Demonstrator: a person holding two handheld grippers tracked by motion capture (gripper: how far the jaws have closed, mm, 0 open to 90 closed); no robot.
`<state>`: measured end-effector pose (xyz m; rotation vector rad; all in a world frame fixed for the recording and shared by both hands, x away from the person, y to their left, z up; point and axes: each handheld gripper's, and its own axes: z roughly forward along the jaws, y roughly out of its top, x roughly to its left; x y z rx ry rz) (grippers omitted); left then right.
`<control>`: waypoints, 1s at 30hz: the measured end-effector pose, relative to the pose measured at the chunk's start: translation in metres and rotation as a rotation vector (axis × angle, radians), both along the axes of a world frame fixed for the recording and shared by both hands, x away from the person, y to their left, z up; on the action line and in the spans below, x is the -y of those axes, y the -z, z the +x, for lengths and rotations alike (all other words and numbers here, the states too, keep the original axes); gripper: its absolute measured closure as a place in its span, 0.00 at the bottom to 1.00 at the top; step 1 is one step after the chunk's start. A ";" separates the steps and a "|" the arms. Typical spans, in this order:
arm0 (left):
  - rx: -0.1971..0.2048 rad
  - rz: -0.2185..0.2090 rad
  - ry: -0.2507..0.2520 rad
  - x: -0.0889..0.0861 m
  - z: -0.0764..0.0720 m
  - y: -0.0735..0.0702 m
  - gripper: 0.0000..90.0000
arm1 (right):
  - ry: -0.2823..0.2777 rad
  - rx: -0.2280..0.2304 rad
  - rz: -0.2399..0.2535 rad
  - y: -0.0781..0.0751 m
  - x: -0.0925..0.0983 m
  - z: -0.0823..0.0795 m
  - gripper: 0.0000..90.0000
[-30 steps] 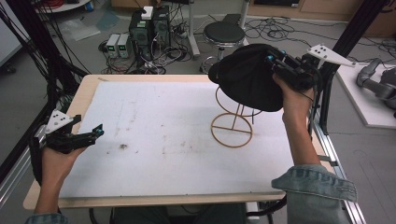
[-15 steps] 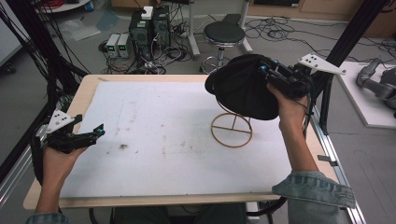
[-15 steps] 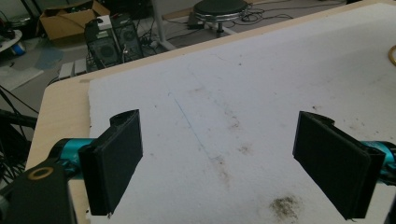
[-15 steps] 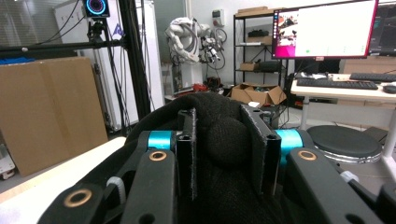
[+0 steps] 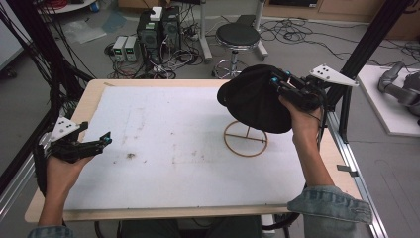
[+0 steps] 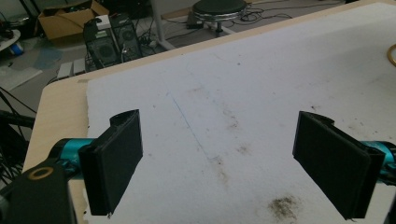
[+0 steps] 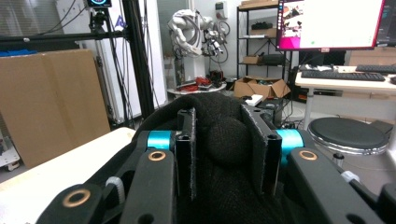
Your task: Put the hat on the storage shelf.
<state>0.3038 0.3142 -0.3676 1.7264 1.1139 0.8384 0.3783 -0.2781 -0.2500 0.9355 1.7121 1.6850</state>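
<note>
— Black knit hat (image 5: 253, 99) first. Where does it sit?

— Up off the worktop (image 5: 163, 203), at the far right side, above a tan wire stand (image 5: 245, 139). The stand's ring base rests on the white sheet (image 5: 173, 124); its upper part is hidden behind the hat, so whether hat and stand touch, I cannot tell.

— And what holds it?

— Right tongs (image 5: 275, 83). In the right gripper view the two black jaws stand close together, with a fold of the knit bulging between them (image 7: 228, 140). Closed on the hat, then. The right hand (image 5: 303, 116) comes up from below, denim cuff at the forearm.

— Left side?

— Left tongs (image 5: 101, 140) at the near left edge of the worktop, well apart from the hat and the stand. In the left gripper view the jaws are spread wide (image 6: 219, 158), with bare, stained sheet between them and nothing gripped. The left hand (image 5: 62, 166) is wrapped around the body of the tool.

— The sheet itself?

— White, scuffed, with one darker smudge (image 5: 131, 155) near the left tongs. An edge of the stand's ring (image 6: 391, 55) shows at the far right of the left gripper view.

— Beyond the worktop?

— Round black stool (image 5: 237, 35) on the floor, computer boxes (image 5: 158, 29) and loose cables. In the right gripper view, a lit monitor (image 7: 329, 23) on a desk.
</note>
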 end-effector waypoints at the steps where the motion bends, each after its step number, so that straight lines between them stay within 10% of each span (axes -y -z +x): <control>1: 0.000 0.000 0.000 0.000 0.000 0.000 0.18 | -0.003 -0.001 0.001 0.001 0.000 0.000 0.76; 30: 0.000 0.000 0.005 0.001 0.000 0.000 0.18 | -0.014 -0.026 0.030 0.024 -0.002 0.001 0.67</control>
